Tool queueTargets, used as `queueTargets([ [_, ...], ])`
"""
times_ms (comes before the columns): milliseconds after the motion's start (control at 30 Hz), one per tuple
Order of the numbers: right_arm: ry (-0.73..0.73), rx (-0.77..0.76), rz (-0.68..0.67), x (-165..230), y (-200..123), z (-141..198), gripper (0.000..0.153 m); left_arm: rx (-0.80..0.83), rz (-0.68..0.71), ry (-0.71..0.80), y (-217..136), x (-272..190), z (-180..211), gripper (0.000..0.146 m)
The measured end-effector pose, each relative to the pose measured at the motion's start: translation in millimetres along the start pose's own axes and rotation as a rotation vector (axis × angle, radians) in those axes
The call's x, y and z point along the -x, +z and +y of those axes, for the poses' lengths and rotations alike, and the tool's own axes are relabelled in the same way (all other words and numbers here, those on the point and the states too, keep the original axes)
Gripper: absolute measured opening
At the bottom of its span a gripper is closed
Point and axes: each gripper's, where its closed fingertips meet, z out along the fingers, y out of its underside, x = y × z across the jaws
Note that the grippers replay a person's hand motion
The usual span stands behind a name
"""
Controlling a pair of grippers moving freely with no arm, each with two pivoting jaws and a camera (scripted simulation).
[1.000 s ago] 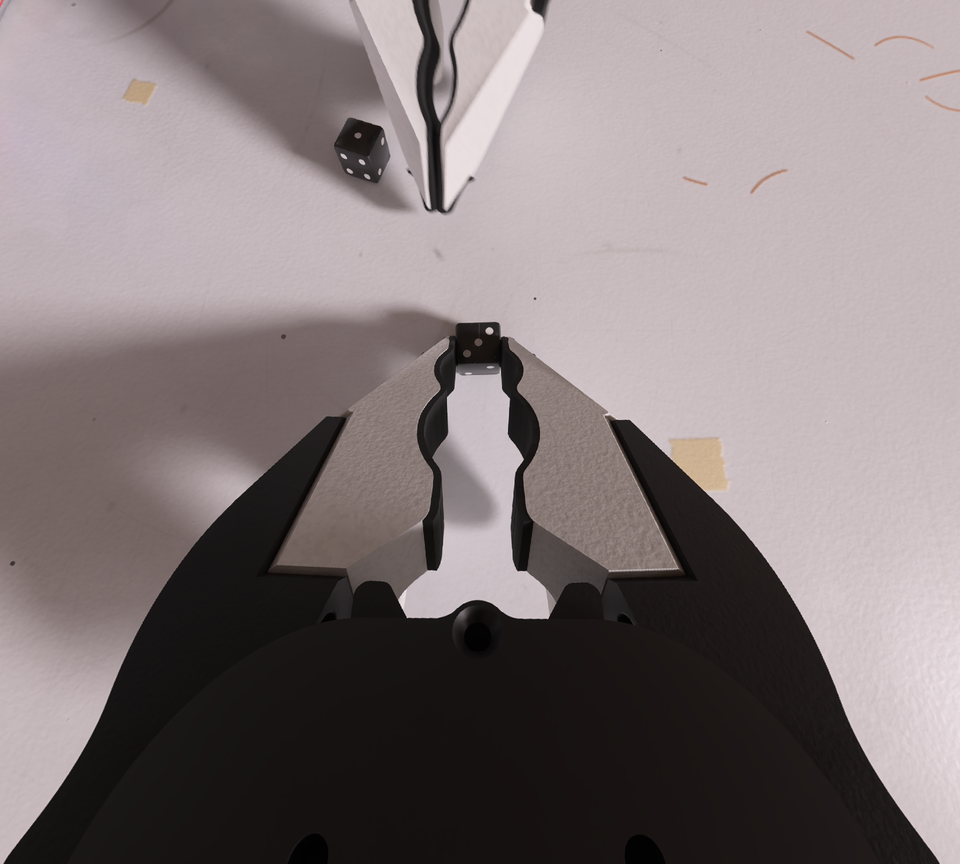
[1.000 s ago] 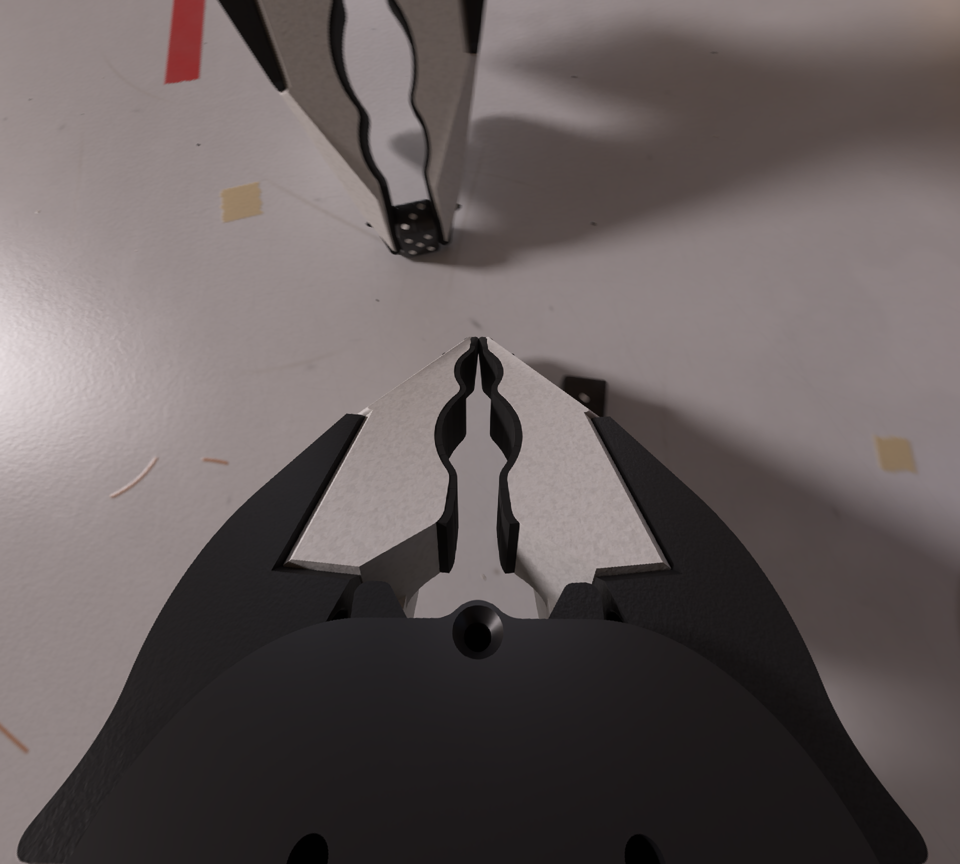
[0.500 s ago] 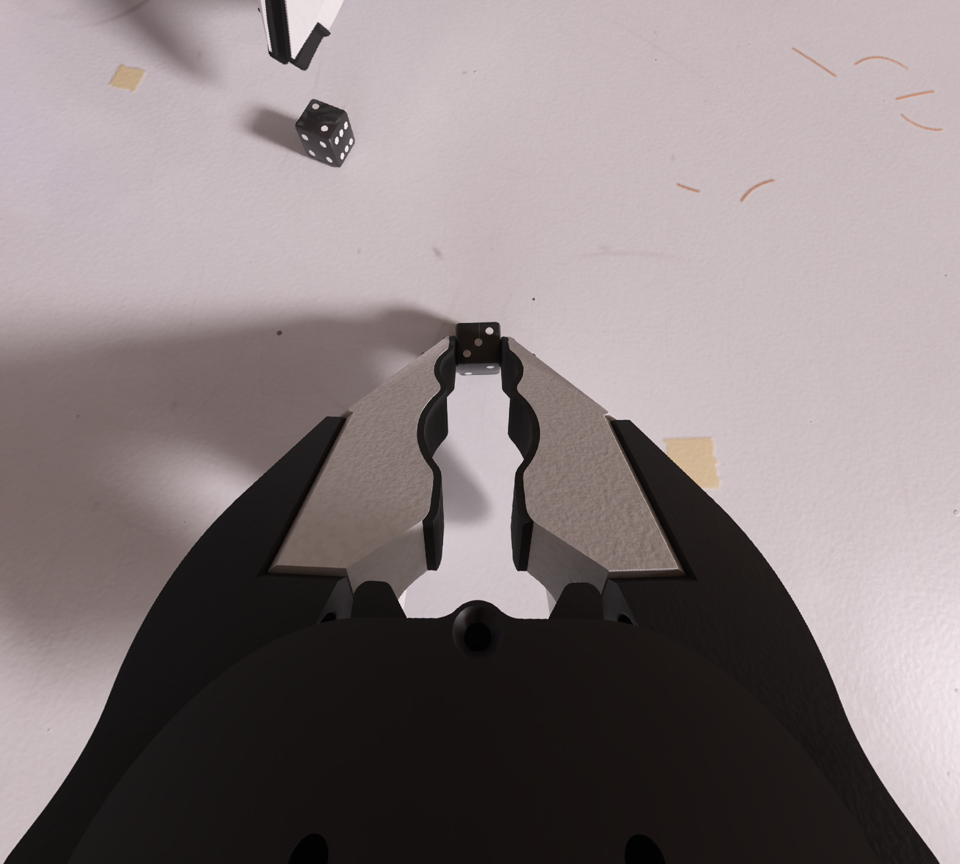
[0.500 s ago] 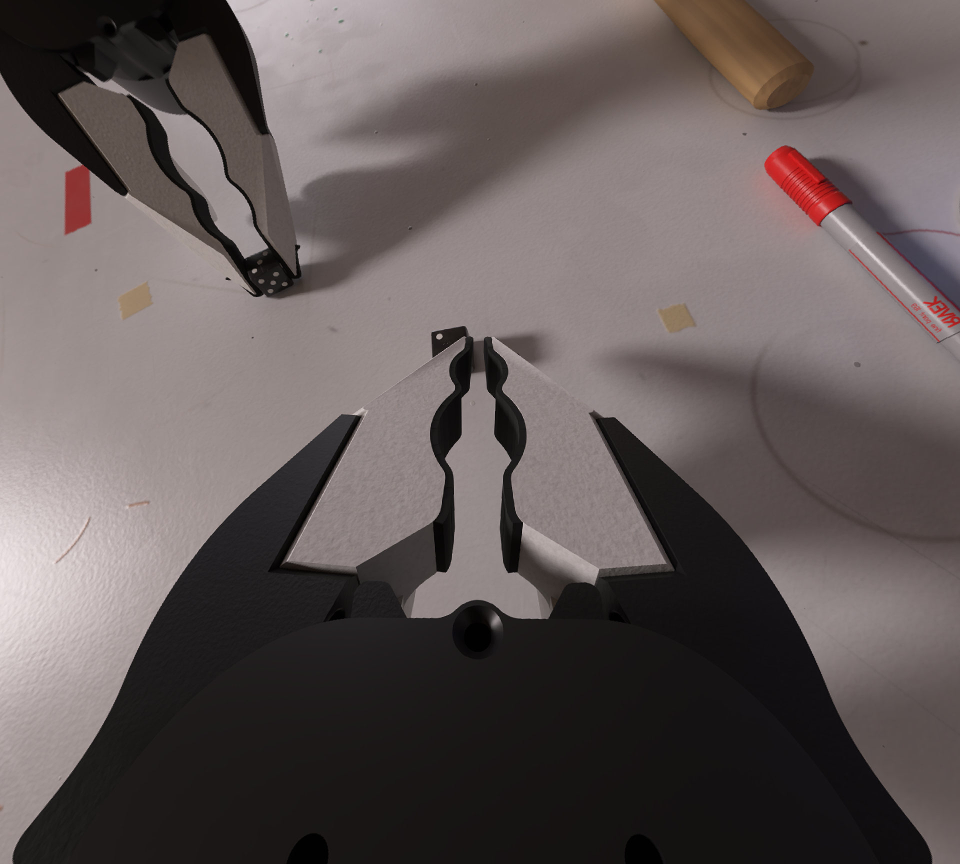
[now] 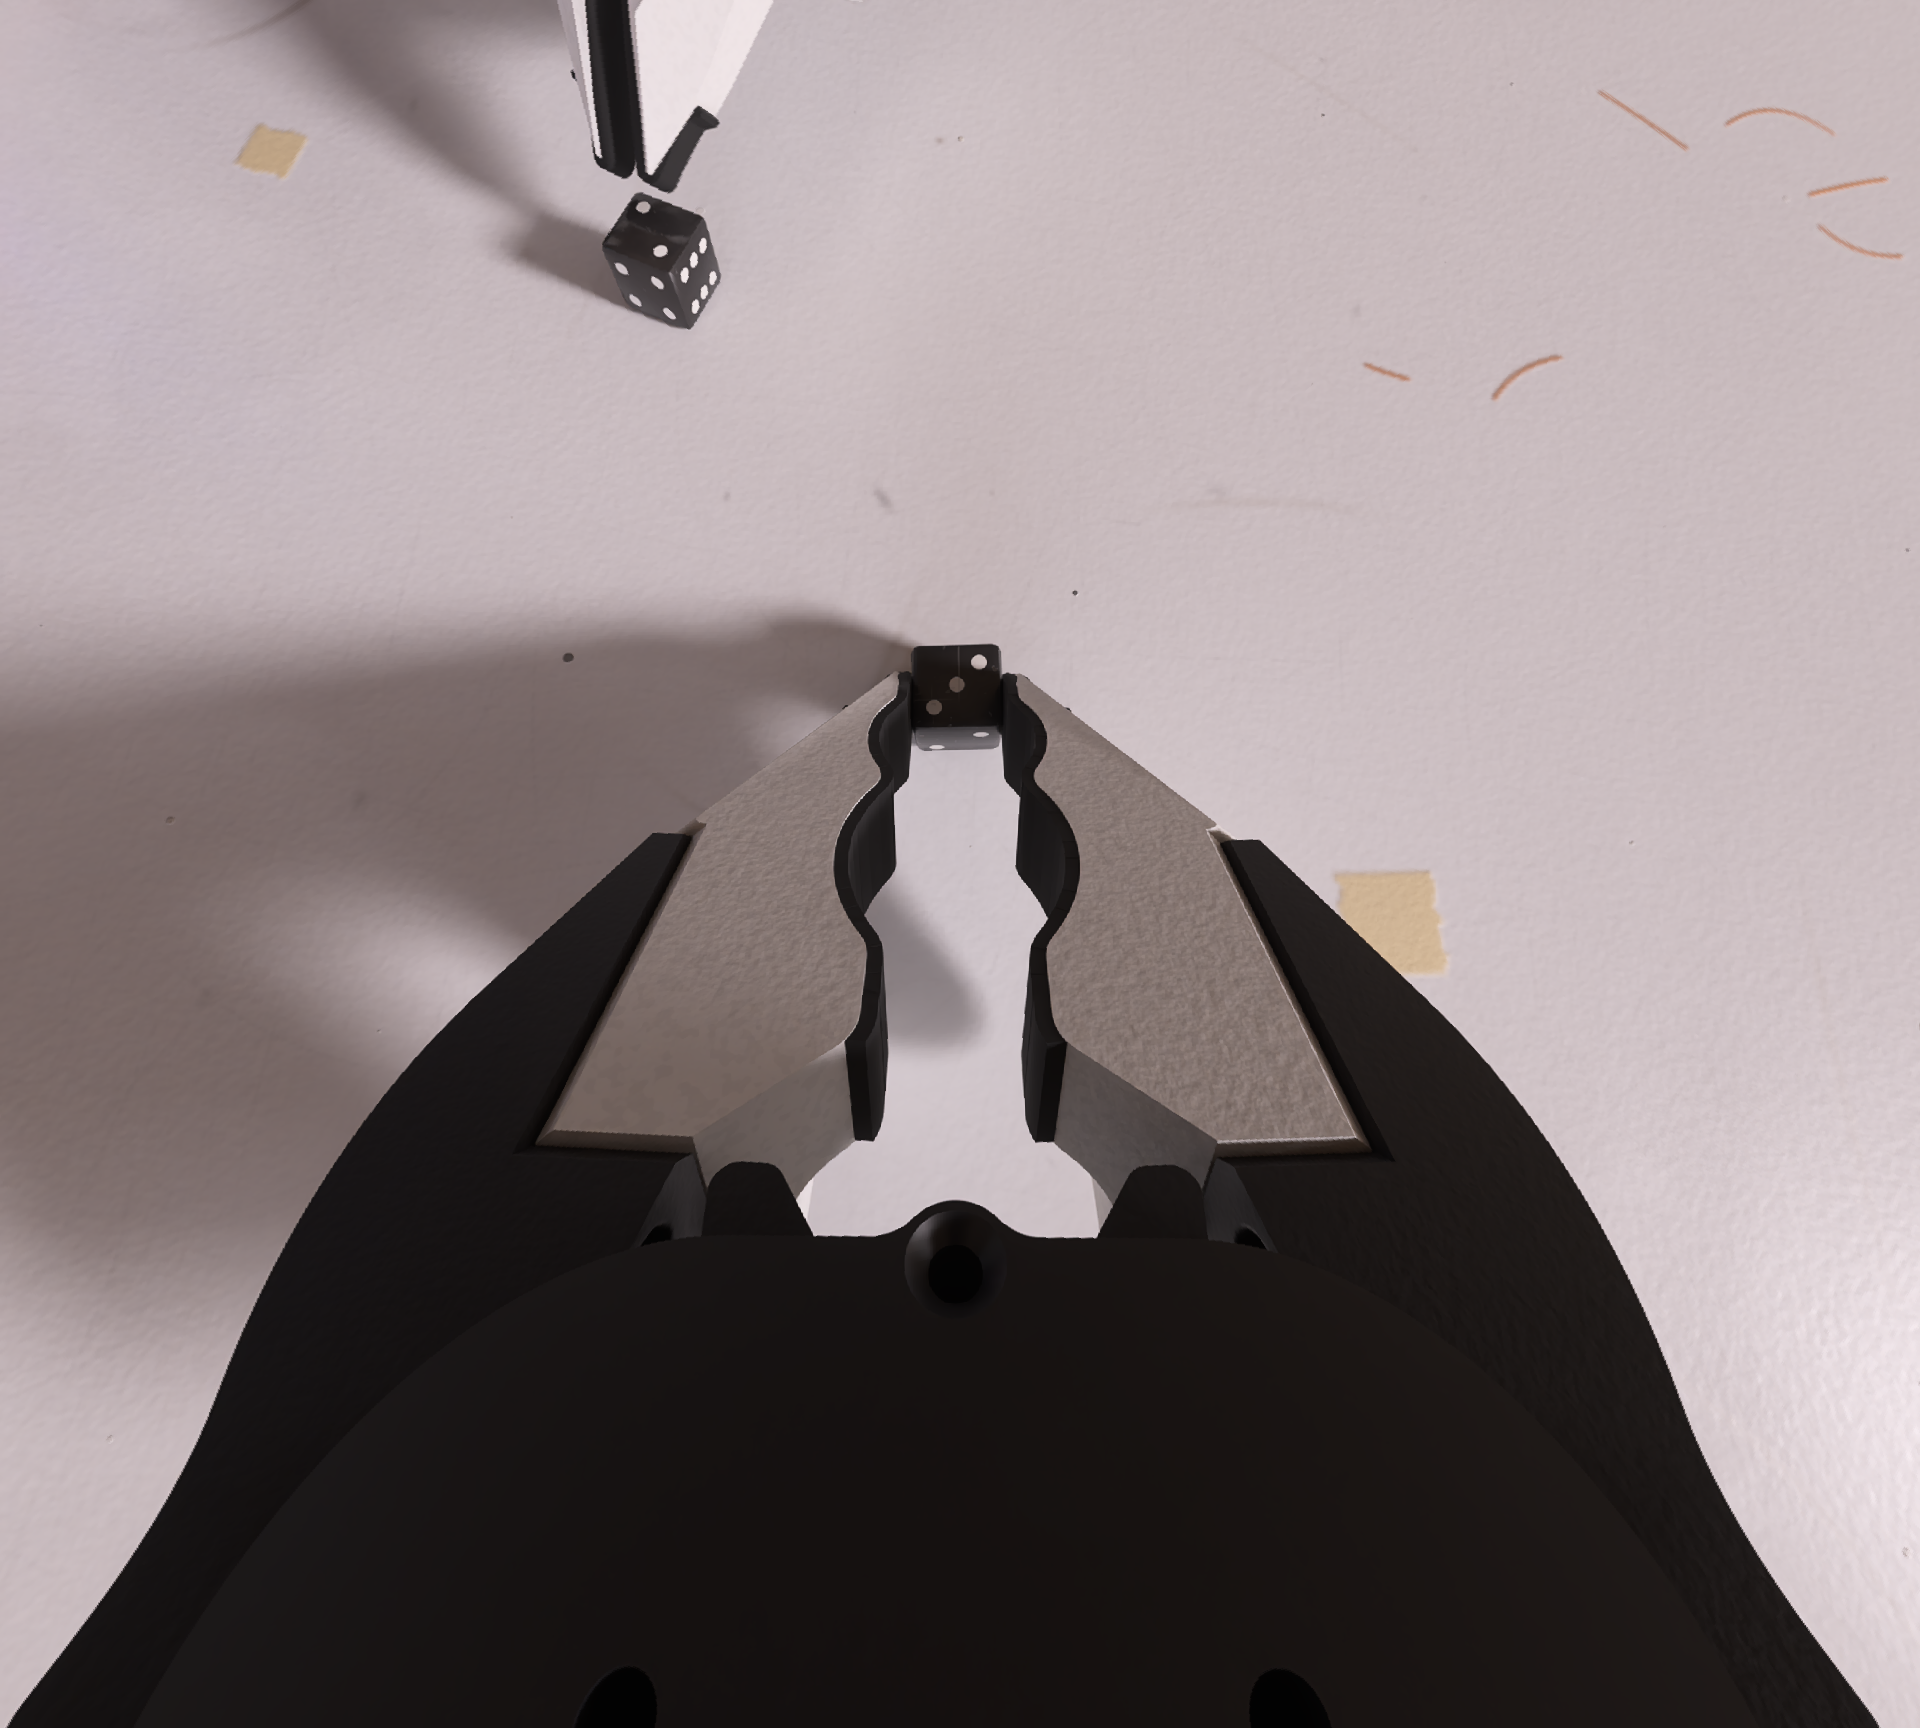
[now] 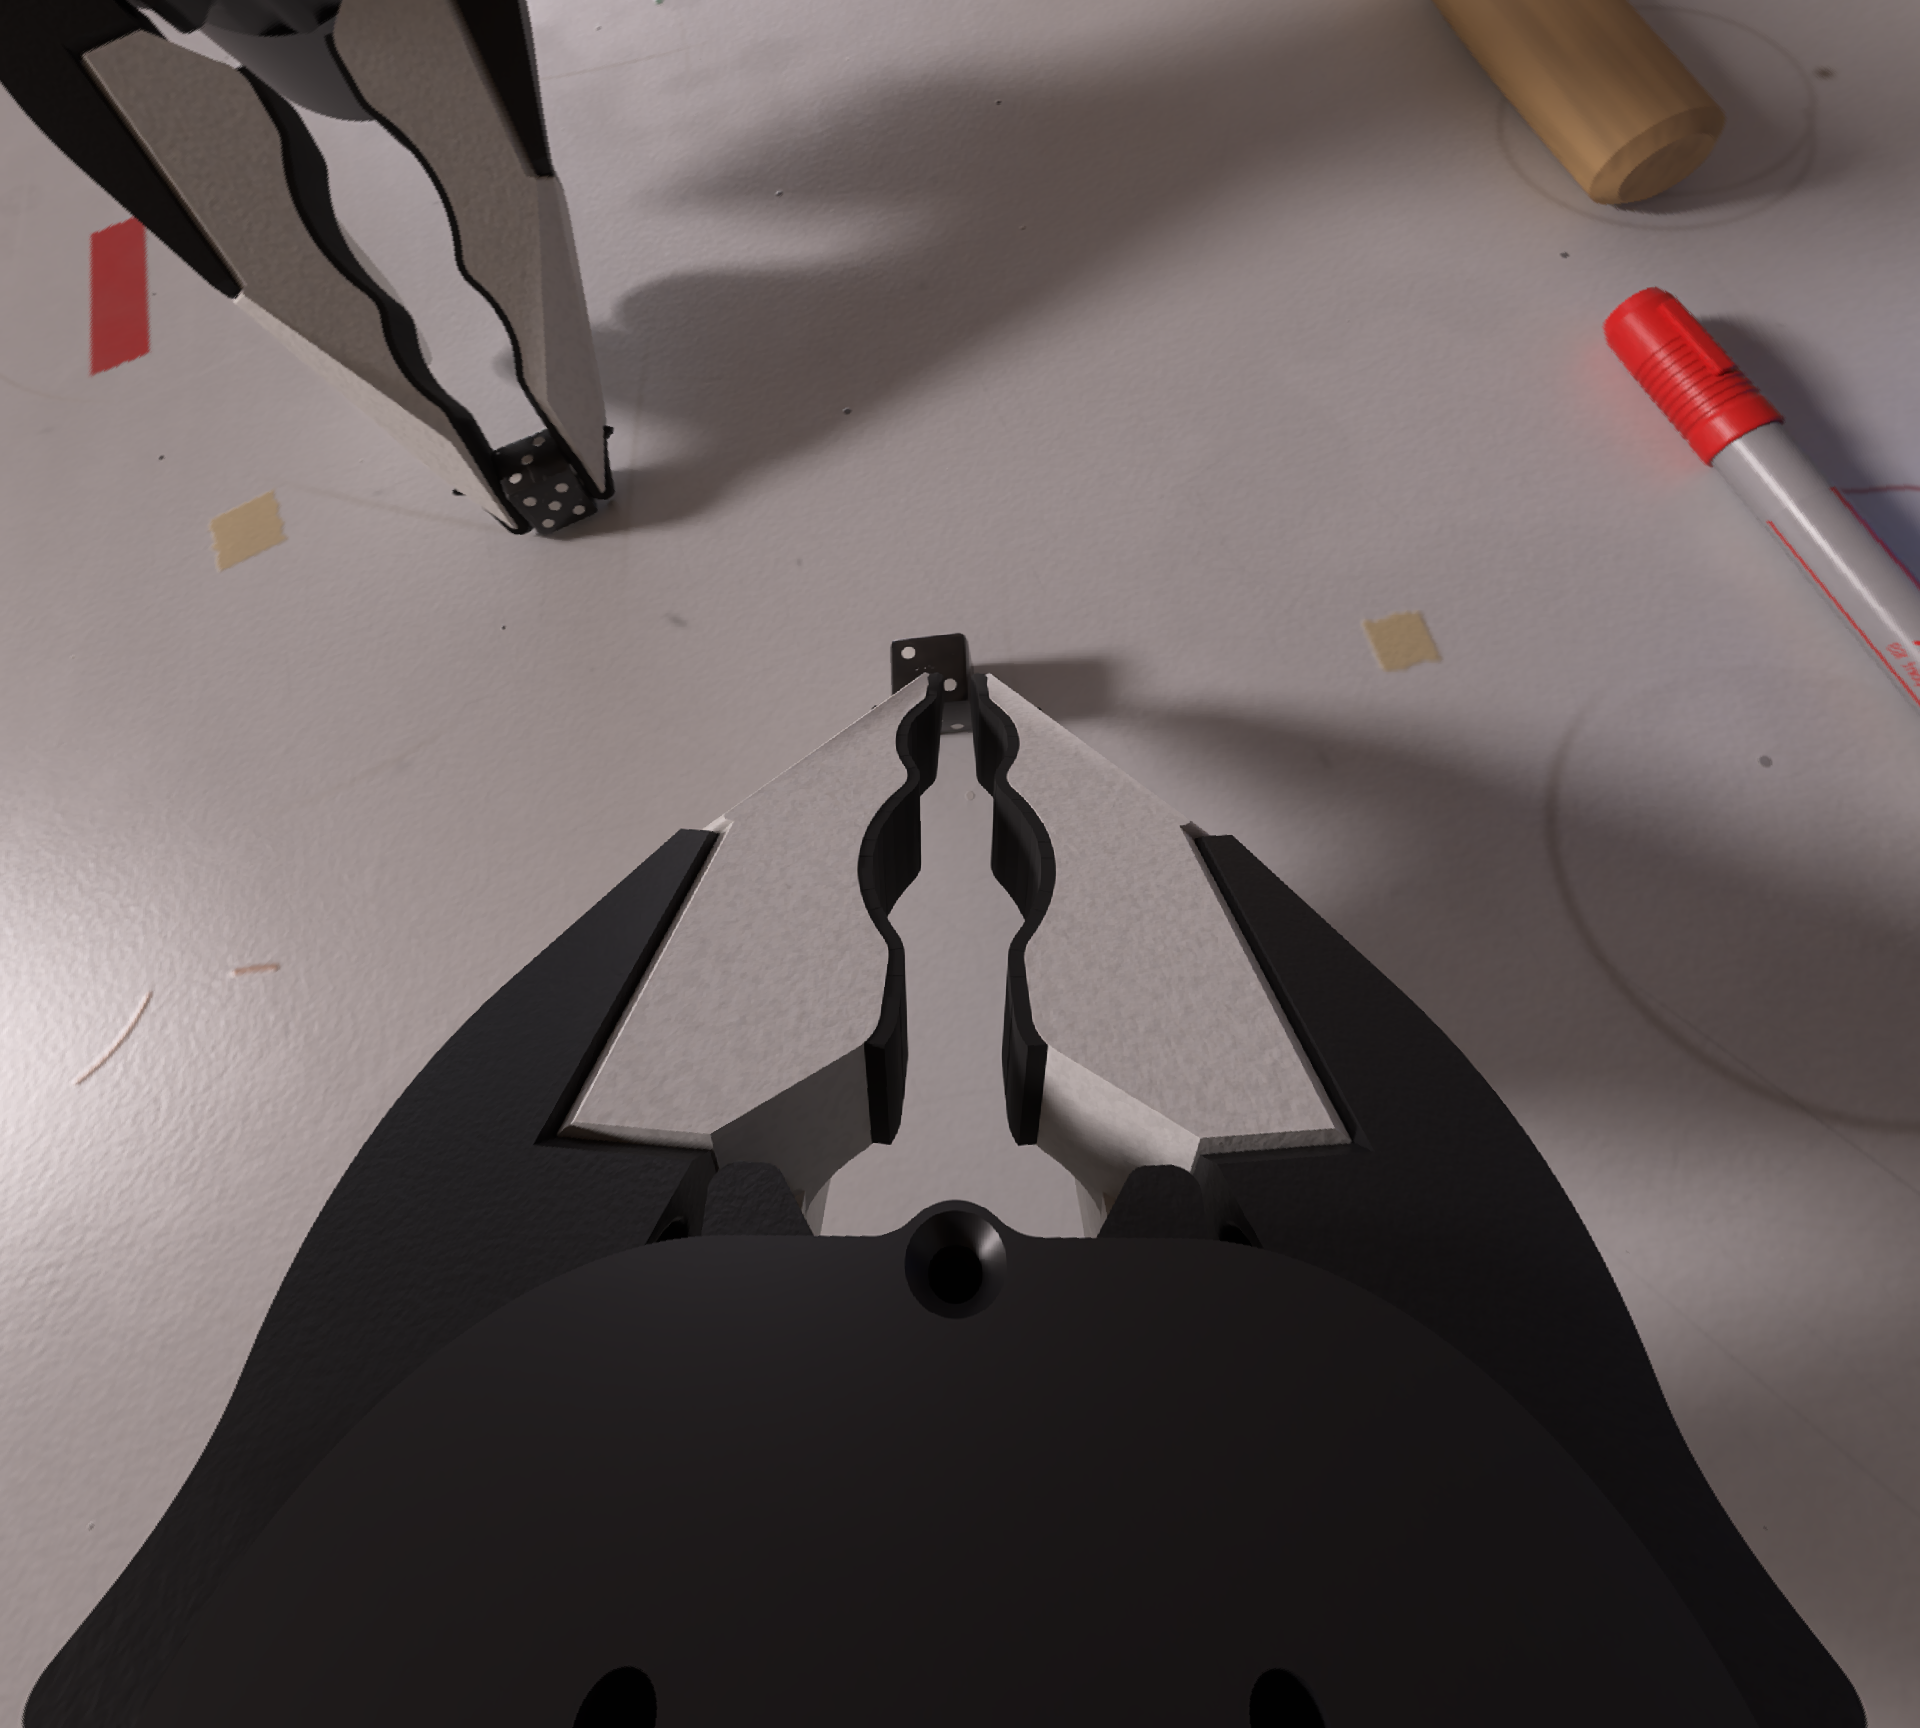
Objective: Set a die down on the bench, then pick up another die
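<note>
My left gripper [image 5: 956,707] is shut on a black die with white pips [image 5: 956,686], held at the fingertips. In the right wrist view this left gripper [image 6: 545,489] stands at the upper left with its die [image 6: 548,494] down at the white bench. A second black die [image 5: 662,262] lies free on the bench at the upper left. My right gripper [image 5: 644,166] hangs just above it, apart from it. In its own view the right gripper [image 6: 954,691] is slightly open, and the free die [image 6: 930,662] shows just past its tips.
A wooden dowel [image 6: 1507,5] lies at the far right of the bench. A red-capped marker [image 6: 1745,452] lies at the right edge. A red tape strip [image 6: 117,296] and tan tape squares [image 6: 1401,639] [image 5: 1387,920] mark the bench.
My right gripper has swung from beside the free die to just above it, and its jaws have parted a little. The left gripper has held still with its die.
</note>
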Motion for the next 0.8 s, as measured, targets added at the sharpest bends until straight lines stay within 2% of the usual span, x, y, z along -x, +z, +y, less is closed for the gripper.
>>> queueTargets([
  [333,-0.024,0.055,-0.069,15.3,12.0,2.8,0.028,0.003,-0.02,0.015,-0.7,0.9,1.0,0.016],
  [433,-0.046,0.098,-0.067,17.5,17.2,6.9,0.03,0.004,-0.022,0.022,-1.3,0.7,1.6,0.016],
  [567,-0.055,0.12,-0.075,18.6,18.1,8.2,0.03,0.005,-0.034,0.026,-3.4,1.6,3.5,0.021],
  [733,-0.113,0.11,-0.051,22.9,19.0,8.6,0.016,0.007,-0.021,0.071,-8.3,-1.8,7.8,0.025],
  [800,-0.121,0.106,-0.047,24.3,18.8,8.2,0.016,0.007,-0.013,0.087,-11.6,-3.1,10.8,0.027],
])
